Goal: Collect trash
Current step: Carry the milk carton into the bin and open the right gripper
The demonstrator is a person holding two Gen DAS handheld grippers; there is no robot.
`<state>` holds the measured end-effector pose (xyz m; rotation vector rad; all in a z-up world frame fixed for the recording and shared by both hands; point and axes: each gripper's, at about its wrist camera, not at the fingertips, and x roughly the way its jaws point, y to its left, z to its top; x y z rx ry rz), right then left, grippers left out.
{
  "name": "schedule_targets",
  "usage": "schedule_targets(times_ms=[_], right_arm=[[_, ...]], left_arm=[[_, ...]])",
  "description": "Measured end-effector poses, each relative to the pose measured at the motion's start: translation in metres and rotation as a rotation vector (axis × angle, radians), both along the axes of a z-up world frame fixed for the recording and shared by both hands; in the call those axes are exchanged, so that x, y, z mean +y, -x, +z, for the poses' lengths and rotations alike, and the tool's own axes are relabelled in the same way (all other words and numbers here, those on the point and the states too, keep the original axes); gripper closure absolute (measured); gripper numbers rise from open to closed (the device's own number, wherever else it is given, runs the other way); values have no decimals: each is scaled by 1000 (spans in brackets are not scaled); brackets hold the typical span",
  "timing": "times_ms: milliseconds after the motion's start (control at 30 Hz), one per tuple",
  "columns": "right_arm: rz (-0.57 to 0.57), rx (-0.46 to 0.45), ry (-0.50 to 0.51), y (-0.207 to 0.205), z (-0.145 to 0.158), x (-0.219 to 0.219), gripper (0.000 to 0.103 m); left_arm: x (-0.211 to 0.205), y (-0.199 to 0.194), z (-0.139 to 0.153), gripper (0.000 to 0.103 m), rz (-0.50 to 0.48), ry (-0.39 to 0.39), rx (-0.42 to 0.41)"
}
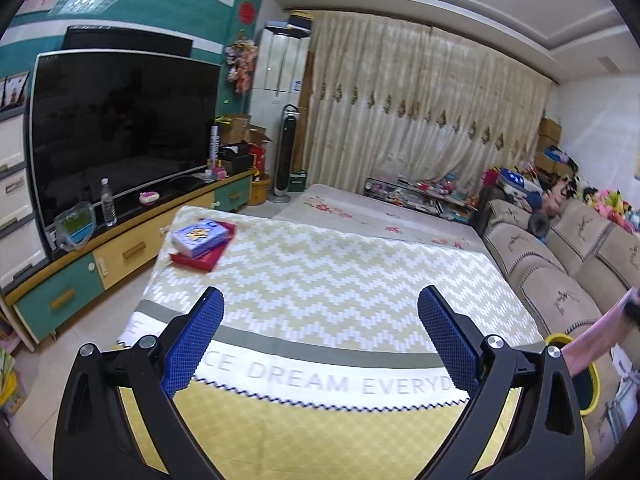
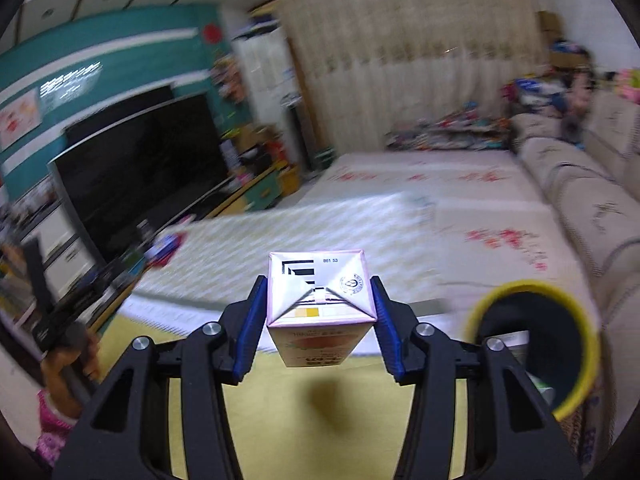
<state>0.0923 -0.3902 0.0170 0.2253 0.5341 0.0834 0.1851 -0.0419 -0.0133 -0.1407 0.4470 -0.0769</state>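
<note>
Carton (image 2: 320,304): small pink-and-white drink carton, held end-on to the right wrist camera, its folded end facing the lens.
Grip on carton: right gripper (image 2: 318,326) is clenched on it, one blue pad pressed flat to each side wall; the carton hangs clear above the yellow cloth, its shadow falling on the cloth below.
Long axis: runs forward and slightly down along the line of the fingers, so the carton sticks out ahead of the claw like a short peg.
Bin (image 2: 576,312): round, yellow-rimmed, dark inside, something pale already lying in it; it stands to the right of the right claw and a little below, near but not under the carton.
Turning relation: the carton must go sideways to the right until its front end is over the bin mouth; as it stands now, a release would drop it on the cloth, short of the rim.
Left gripper (image 1: 320,324): released, jaws wide, nothing between them, pointed over the zigzag table cover (image 1: 320,272).
Bin from left claw: far right edge of its view (image 1: 560,338), partly hidden behind the finger.
Nearer hand: the right, by my reading.
Risk: the rim is narrow beside the carton's length, so a tilted entry could catch the edge.
</note>
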Motion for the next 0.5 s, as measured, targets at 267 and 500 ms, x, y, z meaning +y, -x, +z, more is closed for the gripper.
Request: schedule_targets(times_ms=[267,500], right_arm=[[-269,80,46,10,-25,-108,55],[-338,168,32,-11,-67,-155,55]], left_arm=[[-44,-7,-3,7,-69,-27,34],[-78,-8,-8,7,-117,-63,62]])
